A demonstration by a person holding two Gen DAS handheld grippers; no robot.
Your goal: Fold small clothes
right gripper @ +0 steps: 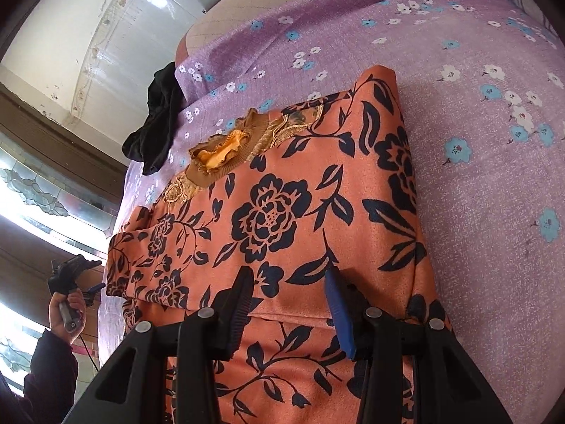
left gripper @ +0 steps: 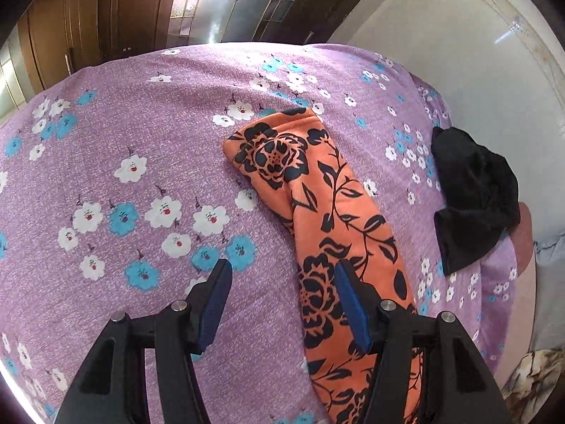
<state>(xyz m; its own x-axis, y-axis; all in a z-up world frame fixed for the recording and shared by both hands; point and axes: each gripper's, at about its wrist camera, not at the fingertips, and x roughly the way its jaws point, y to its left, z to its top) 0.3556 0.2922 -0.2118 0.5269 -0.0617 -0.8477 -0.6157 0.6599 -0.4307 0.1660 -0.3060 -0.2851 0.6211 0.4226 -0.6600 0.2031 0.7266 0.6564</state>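
Note:
An orange garment with black flower print (right gripper: 282, 205) lies partly folded on the purple floral bedsheet (right gripper: 476, 176), its brown ribbed collar (right gripper: 226, 152) facing up. In the left wrist view its edge shows as a long strip (left gripper: 339, 233). My right gripper (right gripper: 289, 282) is open and empty, just above the garment's near part. My left gripper (left gripper: 282, 275) is open and empty, above the sheet beside the garment's left edge; it also shows in the right wrist view (right gripper: 76, 277), held off the bed's side.
A black garment (left gripper: 473, 205) lies bunched at the bed's edge, also in the right wrist view (right gripper: 159, 127). A white tiled floor (left gripper: 459, 35), wooden doors (left gripper: 88, 28) and a glass window (right gripper: 42, 190) surround the bed.

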